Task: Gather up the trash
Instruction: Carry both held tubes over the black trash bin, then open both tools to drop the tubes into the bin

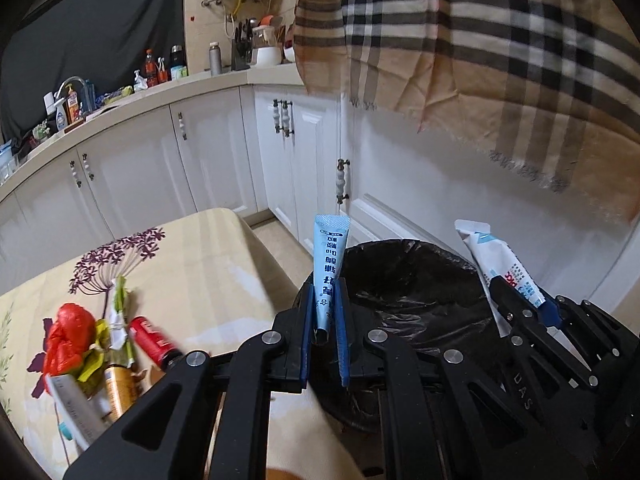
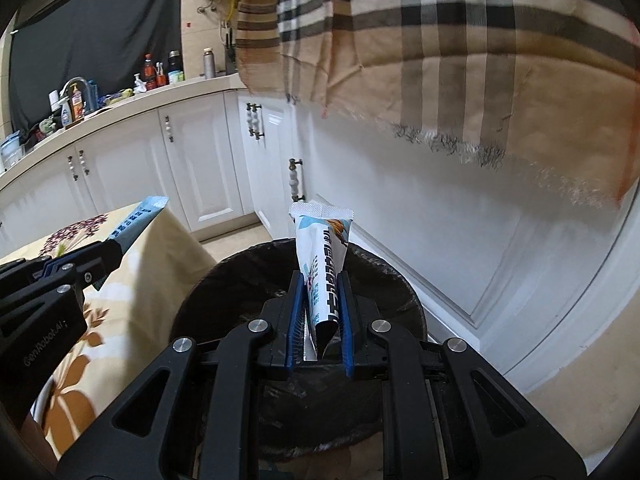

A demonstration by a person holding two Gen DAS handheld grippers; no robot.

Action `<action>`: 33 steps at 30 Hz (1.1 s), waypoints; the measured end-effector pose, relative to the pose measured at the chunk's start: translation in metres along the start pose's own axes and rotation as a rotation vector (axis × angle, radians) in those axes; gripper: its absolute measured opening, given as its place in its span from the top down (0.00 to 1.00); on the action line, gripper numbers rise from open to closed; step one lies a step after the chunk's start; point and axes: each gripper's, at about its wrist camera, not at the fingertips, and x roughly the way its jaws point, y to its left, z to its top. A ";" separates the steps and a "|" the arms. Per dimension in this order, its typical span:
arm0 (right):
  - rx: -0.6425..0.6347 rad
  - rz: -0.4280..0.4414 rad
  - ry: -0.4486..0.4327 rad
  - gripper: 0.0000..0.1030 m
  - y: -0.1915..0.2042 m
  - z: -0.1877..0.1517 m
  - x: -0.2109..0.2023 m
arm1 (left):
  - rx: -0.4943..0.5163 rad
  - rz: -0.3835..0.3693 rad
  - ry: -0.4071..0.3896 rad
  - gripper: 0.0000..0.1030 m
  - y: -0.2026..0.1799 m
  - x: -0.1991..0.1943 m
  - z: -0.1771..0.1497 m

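My left gripper (image 1: 325, 288) is shut on a light blue sachet (image 1: 329, 256) and holds it upright over the near rim of the black-lined trash bin (image 1: 420, 280). My right gripper (image 2: 322, 280) is shut on a white sachet (image 2: 324, 252) with blue print, held upright above the bin (image 2: 240, 280). In the left wrist view the right gripper (image 1: 516, 292) and its white sachet (image 1: 492, 256) sit over the bin's right side. In the right wrist view the left gripper (image 2: 108, 252) with the blue sachet (image 2: 136, 220) is at left, over the table edge.
A table with a floral cloth (image 1: 192, 264) stands left of the bin and carries a trash pile: red plastic bag (image 1: 68, 336), red can (image 1: 154, 340), green wrappers, gold can (image 1: 120, 388). White cabinets (image 1: 224, 152) stand behind. A plaid cloth (image 1: 480, 40) hangs above right.
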 end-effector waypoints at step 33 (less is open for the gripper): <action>0.001 0.041 0.014 0.53 0.030 -0.019 -0.056 | -0.080 0.093 -0.017 0.41 0.059 -0.070 -0.016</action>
